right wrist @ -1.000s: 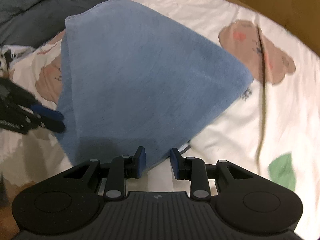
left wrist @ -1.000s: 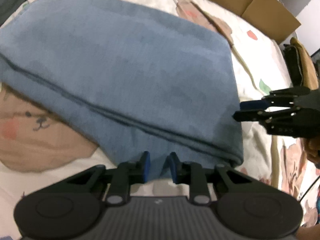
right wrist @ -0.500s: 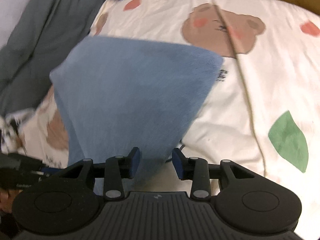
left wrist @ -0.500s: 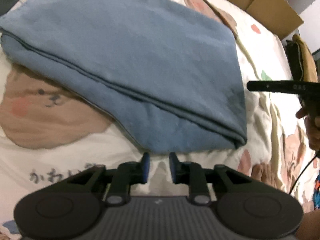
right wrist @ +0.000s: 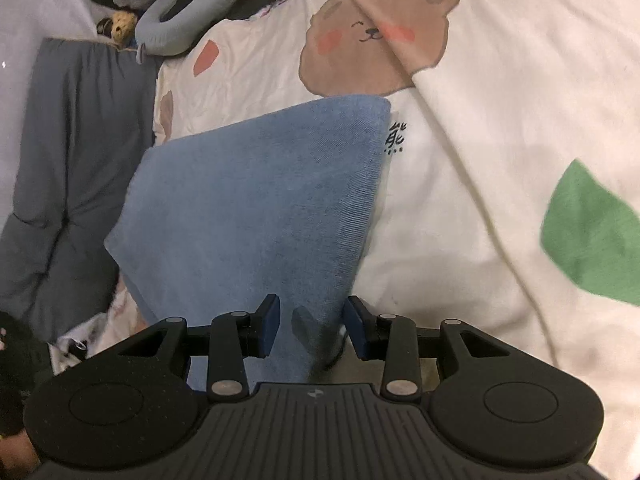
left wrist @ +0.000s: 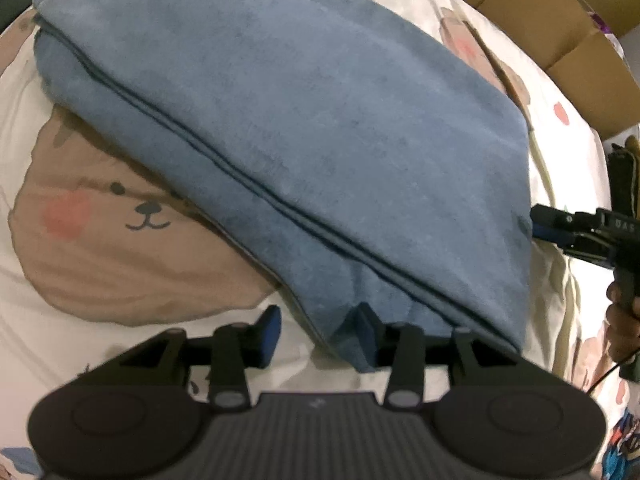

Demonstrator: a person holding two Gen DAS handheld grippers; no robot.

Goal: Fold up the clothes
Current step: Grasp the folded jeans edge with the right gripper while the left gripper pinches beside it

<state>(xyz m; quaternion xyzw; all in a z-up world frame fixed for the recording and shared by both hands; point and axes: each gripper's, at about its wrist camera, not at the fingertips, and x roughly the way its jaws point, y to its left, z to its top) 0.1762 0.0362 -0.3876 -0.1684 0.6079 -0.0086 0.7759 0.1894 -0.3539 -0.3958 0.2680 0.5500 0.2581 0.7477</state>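
Note:
A folded blue garment (left wrist: 320, 128) lies on the bear-print sheet (left wrist: 120, 248), its layered edges running diagonally. My left gripper (left wrist: 319, 334) is open at its near corner, and a tip of cloth sits between the fingers, close to the right fingertip (left wrist: 366, 330). My right gripper (left wrist: 560, 232) shows at the garment's right edge in the left wrist view. In the right wrist view the blue garment (right wrist: 260, 208) stretches away from my open right gripper (right wrist: 313, 328), with the cloth's near edge lying between the fingers.
Cardboard boxes (left wrist: 560, 40) stand beyond the bed at the back right. A grey blanket (right wrist: 72, 160), a grey neck pillow (right wrist: 180, 12) and a small plush toy (right wrist: 120, 24) lie at the bed's far side. A hand (left wrist: 620, 312) holds the right gripper.
Both grippers' fingers have spread wider. The left gripper, which had backed off the garment, is now against its near corner. The right wrist view has swung along the garment's edge.

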